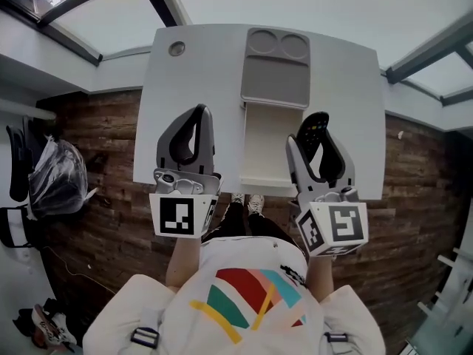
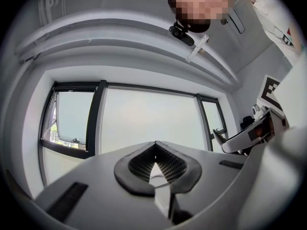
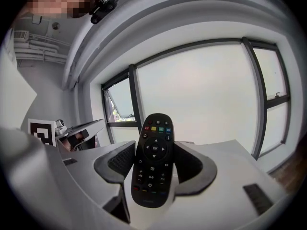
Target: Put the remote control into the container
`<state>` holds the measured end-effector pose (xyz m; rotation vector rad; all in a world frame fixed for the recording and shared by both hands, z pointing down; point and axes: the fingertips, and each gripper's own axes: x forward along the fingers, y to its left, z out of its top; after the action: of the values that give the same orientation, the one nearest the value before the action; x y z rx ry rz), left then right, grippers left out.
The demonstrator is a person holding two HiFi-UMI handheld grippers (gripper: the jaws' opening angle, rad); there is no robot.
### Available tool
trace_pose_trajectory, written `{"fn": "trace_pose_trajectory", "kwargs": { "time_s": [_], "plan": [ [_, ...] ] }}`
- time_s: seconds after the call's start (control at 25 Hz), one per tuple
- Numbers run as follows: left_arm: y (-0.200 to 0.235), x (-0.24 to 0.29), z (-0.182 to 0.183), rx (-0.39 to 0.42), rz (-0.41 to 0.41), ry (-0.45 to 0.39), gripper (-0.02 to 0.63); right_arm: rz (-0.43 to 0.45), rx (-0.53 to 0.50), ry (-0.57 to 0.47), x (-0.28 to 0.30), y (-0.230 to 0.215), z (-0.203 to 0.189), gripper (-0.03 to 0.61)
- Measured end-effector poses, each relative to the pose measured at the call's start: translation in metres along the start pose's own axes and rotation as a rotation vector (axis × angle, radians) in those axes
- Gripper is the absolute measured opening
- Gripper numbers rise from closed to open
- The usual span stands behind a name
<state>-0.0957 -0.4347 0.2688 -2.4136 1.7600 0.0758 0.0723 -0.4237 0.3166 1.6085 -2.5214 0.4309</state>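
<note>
Right gripper [image 3: 154, 146]: the fingers [image 3: 119, 161] clamp the black remote control [image 3: 153, 169] by its long edges, button face up, its top end projecting past the fingertips. Left gripper [image 2: 154, 163]: fingers closed tip to tip, nothing between them. The container [image 1: 270, 150] lies on the white table [image 1: 185, 80], between the two pairs of fingers.

Office-like room, white desk [image 1: 192, 87], big windows [image 2: 148, 123]

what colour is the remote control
The remote control is black, with red, yellow, green and blue buttons; right gripper view shows it best.
</note>
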Motion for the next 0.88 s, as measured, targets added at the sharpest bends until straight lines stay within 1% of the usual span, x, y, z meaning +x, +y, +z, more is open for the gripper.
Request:
{"fn": "trace_pose_trajectory", "kwargs": {
  "time_s": [0.08, 0.36, 0.48, 0.56, 0.6, 0.68, 0.88],
  "plan": [
    [0.004, 0.009, -0.003, -0.005, -0.009, 0.004, 0.006, -0.002, 0.013, 0.007, 0.011, -0.001, 0.001, 0.255],
    [0.02, 0.023, -0.04, -0.046, -0.021, 0.09, 0.005, -0.012, 0.071, 0.079, 0.038, -0.001, -0.017, 0.255],
    [0.021, 0.03, -0.057, -0.063, -0.038, 0.115, 0.006, -0.032, 0.117, 0.143, 0.048, -0.007, -0.037, 0.255],
    [0.024, 0.034, -0.068, -0.07, -0.052, 0.107, 0.005, -0.048, 0.133, 0.189, 0.056, -0.008, -0.054, 0.255],
    [0.025, 0.036, -0.075, -0.076, -0.059, 0.119, 0.006, -0.056, 0.138, 0.211, 0.06, -0.009, -0.062, 0.255],
    [0.023, 0.039, -0.093, -0.092, -0.069, 0.171, 0.006, -0.069, 0.146, 0.253, 0.067, -0.012, -0.077, 0.255],
    [0.016, 0.05, -0.125, -0.11, -0.105, 0.236, 0.005, -0.105, 0.173, 0.351, 0.079, -0.021, -0.117, 0.255]
  ]
}}
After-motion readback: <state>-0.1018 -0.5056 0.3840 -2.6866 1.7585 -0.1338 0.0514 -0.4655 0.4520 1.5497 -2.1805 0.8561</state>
